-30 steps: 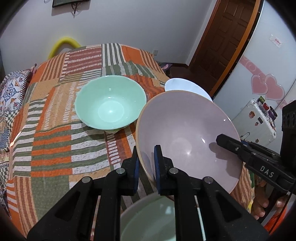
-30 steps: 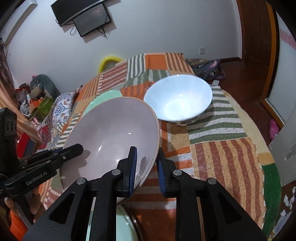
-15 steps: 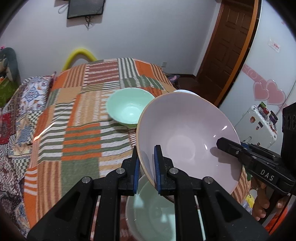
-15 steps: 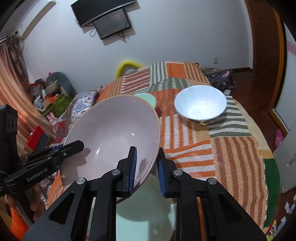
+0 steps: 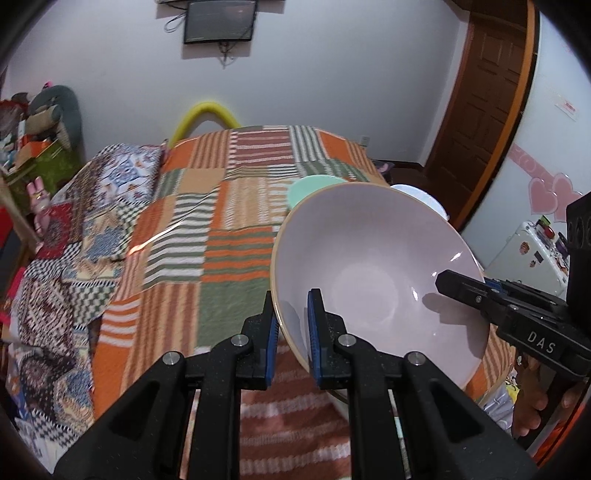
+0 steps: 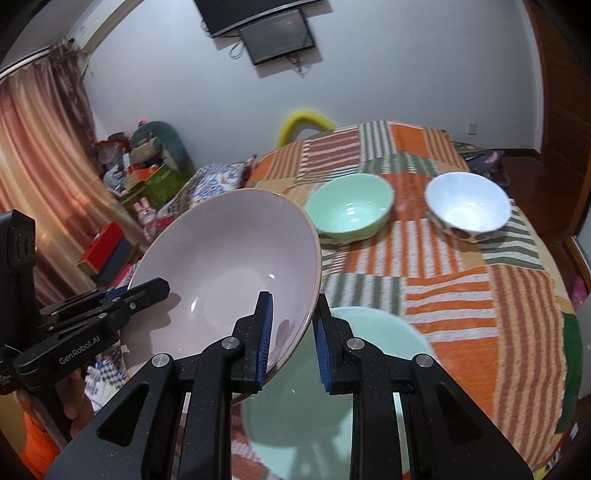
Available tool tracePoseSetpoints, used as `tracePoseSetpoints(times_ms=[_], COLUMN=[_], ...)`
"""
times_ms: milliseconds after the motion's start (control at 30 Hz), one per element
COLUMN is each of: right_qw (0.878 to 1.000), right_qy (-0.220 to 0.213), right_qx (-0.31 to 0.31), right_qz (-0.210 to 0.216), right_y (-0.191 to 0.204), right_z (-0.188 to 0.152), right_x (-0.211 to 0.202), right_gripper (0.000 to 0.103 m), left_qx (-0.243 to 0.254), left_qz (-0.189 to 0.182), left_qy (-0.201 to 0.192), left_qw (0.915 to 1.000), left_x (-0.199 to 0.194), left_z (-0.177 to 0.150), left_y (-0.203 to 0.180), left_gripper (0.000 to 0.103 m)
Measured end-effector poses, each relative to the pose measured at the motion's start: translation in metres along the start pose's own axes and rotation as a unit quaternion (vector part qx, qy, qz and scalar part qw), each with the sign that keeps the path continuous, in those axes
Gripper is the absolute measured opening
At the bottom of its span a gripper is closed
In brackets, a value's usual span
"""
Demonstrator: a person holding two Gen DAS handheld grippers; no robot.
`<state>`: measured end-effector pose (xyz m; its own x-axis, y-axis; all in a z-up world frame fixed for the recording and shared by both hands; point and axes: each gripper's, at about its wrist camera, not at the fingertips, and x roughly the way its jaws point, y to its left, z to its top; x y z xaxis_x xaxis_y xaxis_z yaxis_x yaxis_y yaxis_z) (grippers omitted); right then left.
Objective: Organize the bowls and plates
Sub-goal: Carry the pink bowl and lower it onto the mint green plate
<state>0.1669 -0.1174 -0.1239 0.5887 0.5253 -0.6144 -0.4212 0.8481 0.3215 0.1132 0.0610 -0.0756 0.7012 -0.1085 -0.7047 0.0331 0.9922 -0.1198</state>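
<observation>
I've got both grippers clenched on the big pale-pink ceramic bowl (image 6: 225, 273): right gripper (image 6: 291, 332) on its near rim, left gripper (image 5: 291, 332) on the opposite edge. The large mint-green dish (image 6: 369, 376) sits lower centre, directly beneath.

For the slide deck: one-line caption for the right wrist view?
Both grippers, right gripper and left gripper, clamp opposite rims of a pink bowl above the patchwork-covered table.

Wall TV (image 5: 220, 21), patchwork blanket (image 5: 207, 221), wooden door (image 5: 484, 96).
</observation>
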Motion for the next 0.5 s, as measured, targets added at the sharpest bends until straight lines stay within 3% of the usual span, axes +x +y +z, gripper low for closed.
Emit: tracePoseSetpoints(times_ms=[500], right_qw=[0.995], right_qy=[0.075], right_qx=[-0.053], right_qz=[0.036], right_y=[0.058], right_z=[-0.024], right_x=[0.055], right_gripper=[0.02], left_qx=[-0.068], left_qz=[0.049], left_qy=[0.043], left_qw=[0.9956], left_x=[0.001], left_z=[-0.054], left_y=[0.073], left_gripper=[0.014])
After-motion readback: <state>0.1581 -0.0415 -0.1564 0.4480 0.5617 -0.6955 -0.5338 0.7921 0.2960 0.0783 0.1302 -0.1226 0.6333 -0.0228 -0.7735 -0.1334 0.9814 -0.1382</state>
